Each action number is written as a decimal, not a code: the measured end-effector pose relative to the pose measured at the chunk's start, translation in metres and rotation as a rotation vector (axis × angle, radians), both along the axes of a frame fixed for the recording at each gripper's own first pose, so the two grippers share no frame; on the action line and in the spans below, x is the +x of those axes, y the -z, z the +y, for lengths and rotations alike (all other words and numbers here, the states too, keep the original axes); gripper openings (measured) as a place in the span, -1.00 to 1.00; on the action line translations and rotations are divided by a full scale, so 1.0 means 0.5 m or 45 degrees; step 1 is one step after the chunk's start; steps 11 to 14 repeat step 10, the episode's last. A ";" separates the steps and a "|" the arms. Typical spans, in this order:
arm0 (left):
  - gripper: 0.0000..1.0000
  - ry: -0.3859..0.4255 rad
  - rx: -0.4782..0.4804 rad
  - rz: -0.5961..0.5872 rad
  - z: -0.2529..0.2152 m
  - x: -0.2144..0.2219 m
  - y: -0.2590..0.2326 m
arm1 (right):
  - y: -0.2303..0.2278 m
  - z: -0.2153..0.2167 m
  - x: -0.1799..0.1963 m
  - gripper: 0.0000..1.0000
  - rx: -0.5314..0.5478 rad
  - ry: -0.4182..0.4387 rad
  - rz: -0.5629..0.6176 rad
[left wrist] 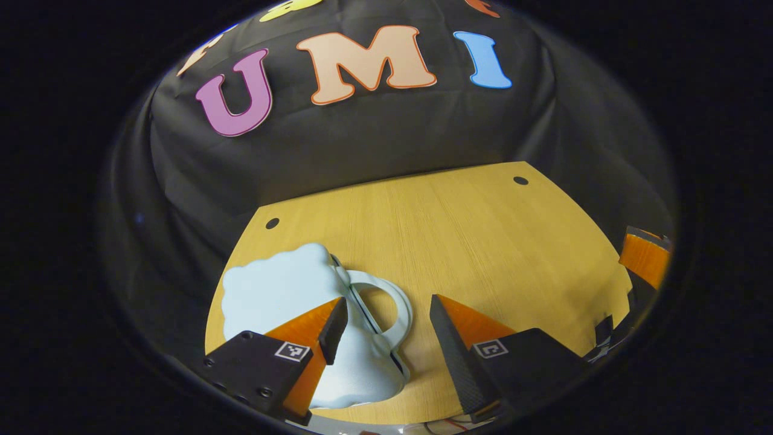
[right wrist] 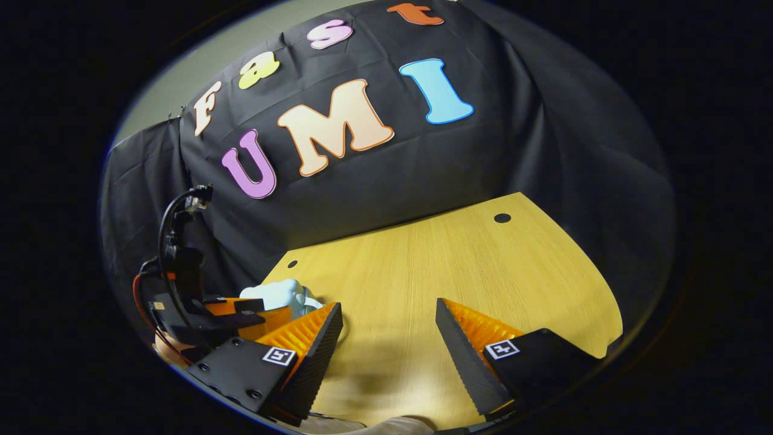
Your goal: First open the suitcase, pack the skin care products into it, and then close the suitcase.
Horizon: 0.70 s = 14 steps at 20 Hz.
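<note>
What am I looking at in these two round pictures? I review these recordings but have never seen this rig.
There is no robot: a person holds a two-finger gripper in each hand, and a fisheye camera rides on each, looking forward along its fingers. In the left gripper view, the left gripper is open above a wooden table, its fingers over a pale blue suitcase with a cloud-like outline and a loop handle, lying flat and closed. In the right gripper view, the right gripper is open over bare table, holding nothing; off to one side you see the other gripper with its cables, beside the suitcase. I can make out no skin care products.
</note>
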<state>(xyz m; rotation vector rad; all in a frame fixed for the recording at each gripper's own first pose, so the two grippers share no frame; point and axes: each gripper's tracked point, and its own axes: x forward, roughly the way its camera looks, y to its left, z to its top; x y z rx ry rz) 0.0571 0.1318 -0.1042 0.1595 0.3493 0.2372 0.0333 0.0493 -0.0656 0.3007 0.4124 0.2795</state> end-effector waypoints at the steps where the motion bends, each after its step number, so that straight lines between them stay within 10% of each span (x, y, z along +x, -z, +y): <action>1: 0.65 0.000 -0.001 0.004 0.002 0.001 0.000 | 0.001 0.002 0.002 0.95 -0.001 0.000 0.000; 14: 0.65 0.056 0.014 0.039 0.013 0.011 0.000 | 0.014 0.012 -0.011 0.96 -0.037 0.060 0.021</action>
